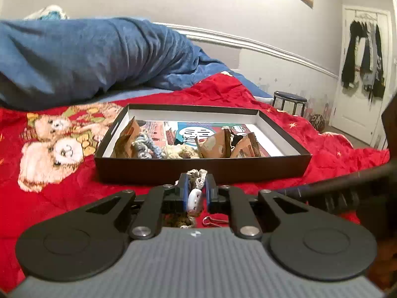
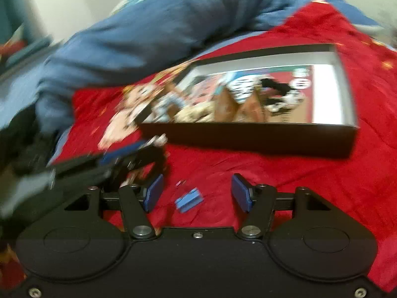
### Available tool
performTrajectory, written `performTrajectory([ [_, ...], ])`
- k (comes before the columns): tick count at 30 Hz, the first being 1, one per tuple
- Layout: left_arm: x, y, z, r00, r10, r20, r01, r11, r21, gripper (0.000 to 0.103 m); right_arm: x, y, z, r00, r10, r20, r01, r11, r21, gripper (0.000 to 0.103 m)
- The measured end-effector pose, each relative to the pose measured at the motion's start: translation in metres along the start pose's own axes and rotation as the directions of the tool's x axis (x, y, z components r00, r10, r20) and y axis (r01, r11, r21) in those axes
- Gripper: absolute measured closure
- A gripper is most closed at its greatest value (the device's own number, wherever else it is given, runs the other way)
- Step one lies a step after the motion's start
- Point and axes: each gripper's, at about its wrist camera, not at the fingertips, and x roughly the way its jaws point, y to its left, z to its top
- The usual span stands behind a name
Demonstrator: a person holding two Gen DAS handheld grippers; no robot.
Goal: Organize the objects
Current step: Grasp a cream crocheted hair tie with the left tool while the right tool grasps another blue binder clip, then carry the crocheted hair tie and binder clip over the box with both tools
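My left gripper (image 1: 196,181) is shut on a crocheted piece (image 1: 194,200) of brown and cream yarn with a white button-like part, held just in front of the black shallow box (image 1: 203,171). The box (image 2: 248,139) holds brown card pieces (image 1: 215,146), several yarn items (image 1: 146,146) and a printed sheet. In the blurred right wrist view my right gripper (image 2: 197,191) stands open over the red blanket, with a small blue block (image 2: 189,200) lying on the blanket between and below its pads, untouched. The left gripper (image 2: 139,149) shows at the left there.
A metal clip (image 1: 211,221) lies on the red teddy-bear blanket (image 1: 49,149) under my left gripper. A blue duvet (image 1: 86,57) is bunched behind the box. A dark stool (image 1: 290,99) and a door hung with clothes (image 1: 362,57) stand at the right.
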Motion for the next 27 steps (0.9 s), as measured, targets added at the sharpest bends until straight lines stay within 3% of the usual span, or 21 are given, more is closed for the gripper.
performTrajectory([
  [3, -0.003, 0.000, 0.000, 1.000, 0.010, 0.008, -0.010, 1.000, -0.011, 0.086, 0.008, 0.003, -0.002, 0.999, 0.011, -0.037, -0.013, 0.998, -0.067, 0.050],
  [9, -0.001, -0.004, -0.002, 1.000, -0.020, -0.010, 0.020, 1.000, 0.019, 0.086, 0.024, 0.020, -0.008, 0.996, 0.015, -0.084, -0.033, 0.975, -0.218, 0.055],
  [11, 0.002, -0.004, -0.002, 1.000, -0.020, -0.022, 0.020, 1.000, 0.015, 0.086, 0.027, 0.024, -0.010, 0.997, -0.012, -0.077, -0.007, 0.970, -0.244, 0.068],
  [13, 0.004, -0.004, -0.003, 0.999, -0.023, -0.030, 0.023, 1.000, 0.017, 0.086, 0.027, 0.021, -0.012, 0.997, -0.044, -0.064, 0.029, 0.977, -0.210, 0.077],
  [22, 0.000, -0.003, 0.002, 1.000, -0.029, 0.004, 0.029, 0.999, 0.025, 0.086, 0.019, 0.003, 0.001, 0.996, -0.089, 0.026, 0.090, 0.996, -0.002, 0.077],
  [27, -0.002, 0.003, 0.009, 0.999, -0.025, 0.026, 0.025, 1.000, 0.001, 0.086, -0.005, -0.014, 0.011, 0.985, -0.057, 0.163, 0.031, 0.988, 0.153, 0.077],
])
